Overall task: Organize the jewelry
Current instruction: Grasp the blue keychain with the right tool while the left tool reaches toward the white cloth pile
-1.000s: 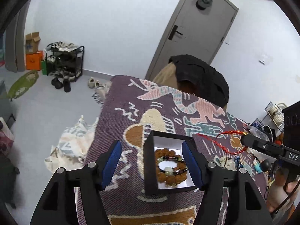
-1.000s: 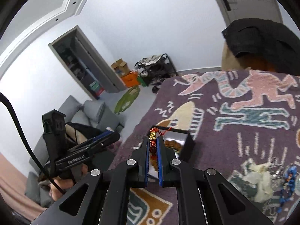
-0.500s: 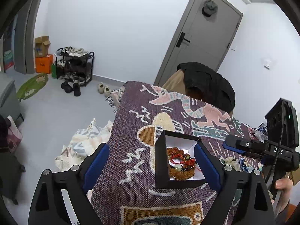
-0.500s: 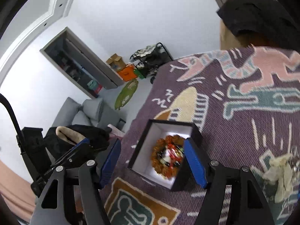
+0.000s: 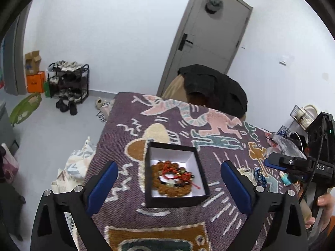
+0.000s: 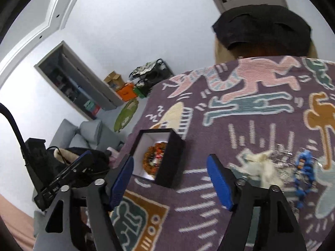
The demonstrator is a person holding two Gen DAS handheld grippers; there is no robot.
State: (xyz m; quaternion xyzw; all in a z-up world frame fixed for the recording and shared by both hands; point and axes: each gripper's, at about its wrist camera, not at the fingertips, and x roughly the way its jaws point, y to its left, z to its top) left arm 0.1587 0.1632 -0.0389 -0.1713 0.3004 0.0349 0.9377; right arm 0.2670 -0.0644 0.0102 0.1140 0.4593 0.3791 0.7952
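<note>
Both grippers are recorded with jaws opening and nothing between the pads: the left gripper (image 5: pixel 169 185) is spread wide on either side of the black jewelry box (image 5: pixel 175 172), and the right gripper (image 6: pixel 170 179) is held clear, with only patterned cloth between its blue pads. A second ago the right gripper was clamped on a red cord bracelet above the box; that red cord bracelet (image 5: pixel 178 172) is now catalogued inside the box, lying on top of the brown bead bracelet (image 5: pixel 173 185) against the white lining. The left gripper, formerly set close about the box walls, is now drawn back from them. It is judged that one piece has been deposited and that the right gripper is being turned toward the next. The box is placed on the purple patterned tablecloth (image 5: pixel 146 213), near its left edge. Entered from the right wrist view only: a loose pile to the right of the box, comprising a blue beaded piece (image 6: pixel 303 172), a pale cream item (image 6: pixel 261 165) and fine silvery chain, all blurred. Entered from the left wrist view only: the layering of red cord over brown beads, and the person's hand (image 5: pixel 323 207) on the right gripper's handle, to the right of the box.
</note>
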